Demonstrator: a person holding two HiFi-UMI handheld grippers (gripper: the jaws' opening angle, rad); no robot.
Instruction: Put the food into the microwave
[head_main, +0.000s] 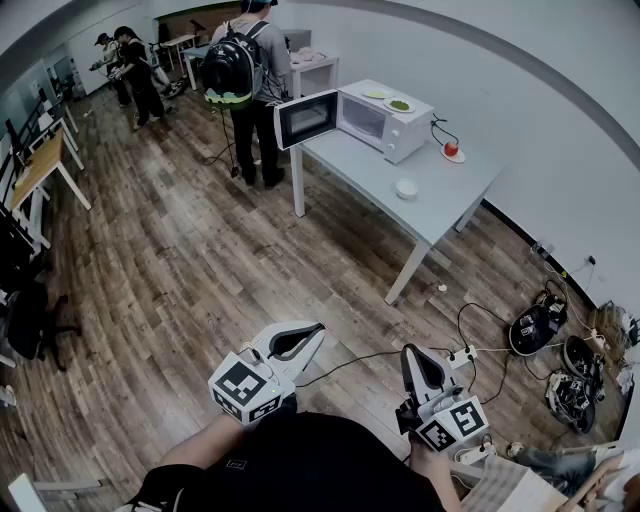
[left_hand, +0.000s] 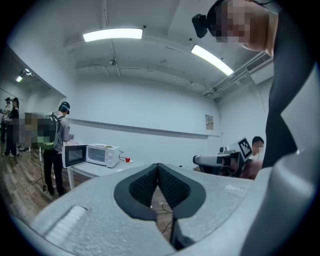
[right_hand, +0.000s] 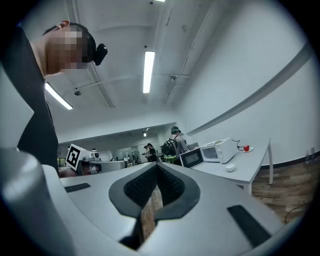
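**Head view.**
- Two grippers, near edge: left gripper (head_main: 318, 328) and right gripper (head_main: 410, 352), both pointing away over the wood floor (head_main: 180, 280).
- One grey table (head_main: 440, 215), far right.
- One white microwave (head_main: 388, 122) on the table's far end, its door (head_main: 306, 118) swung open to the left.
- Two plates on the microwave's roof: one with green food (head_main: 399, 105), one paler plate (head_main: 376, 94).
- One red item on a saucer (head_main: 451, 149), right of the microwave.
- One small white bowl (head_main: 406, 187), nearer on the table.
- One person with a backpack (head_main: 240, 68) at the table's far left.

**Left gripper view.**
- Left gripper (left_hand: 158, 166): tips pressed together, nothing between them.
- Microwave (left_hand: 102, 155) far left.

**Right gripper view.**
- Right gripper (right_hand: 157, 165): tips fully closed, nothing held.
- Microwave (right_hand: 220, 150) and bowl (right_hand: 230, 168) far right.
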